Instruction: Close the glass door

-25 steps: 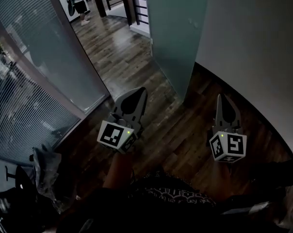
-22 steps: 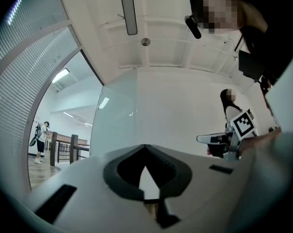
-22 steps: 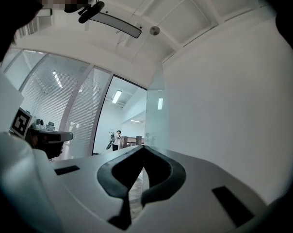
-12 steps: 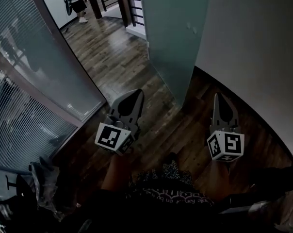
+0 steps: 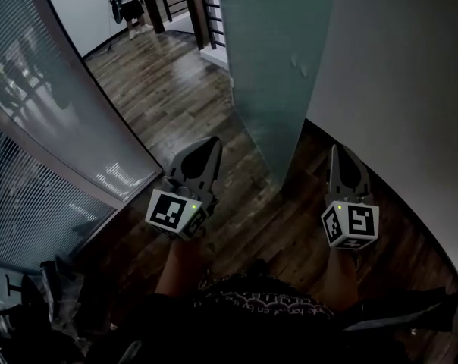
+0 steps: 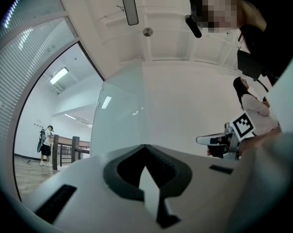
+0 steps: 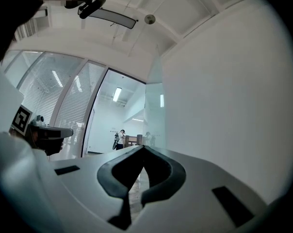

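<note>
Standing open, the glass door (image 5: 278, 59) is a tall, milky green pane in the middle of the head view. Its near edge comes down to the wooden floor (image 5: 161, 82).

The left gripper (image 5: 211, 142) is held out low on the left side of the door. It is close to the door's near edge but does not touch it. Its two jaws are pressed together, tip to tip, and nothing is between them.

The right gripper (image 5: 337, 152) is held out on the other side of the door, just past that same edge. It sits over the dark strip of floor between the door and the white wall (image 5: 403, 74). Its jaws are pressed together too, and it holds nothing. It does not touch the door either.

Far to the left of the door runs a curved glass wall (image 5: 47, 127) with thin stripes. Way beyond the door, a person (image 5: 128, 2) with a dark bag stands on the floor near a dark railing (image 5: 206, 2).
</note>
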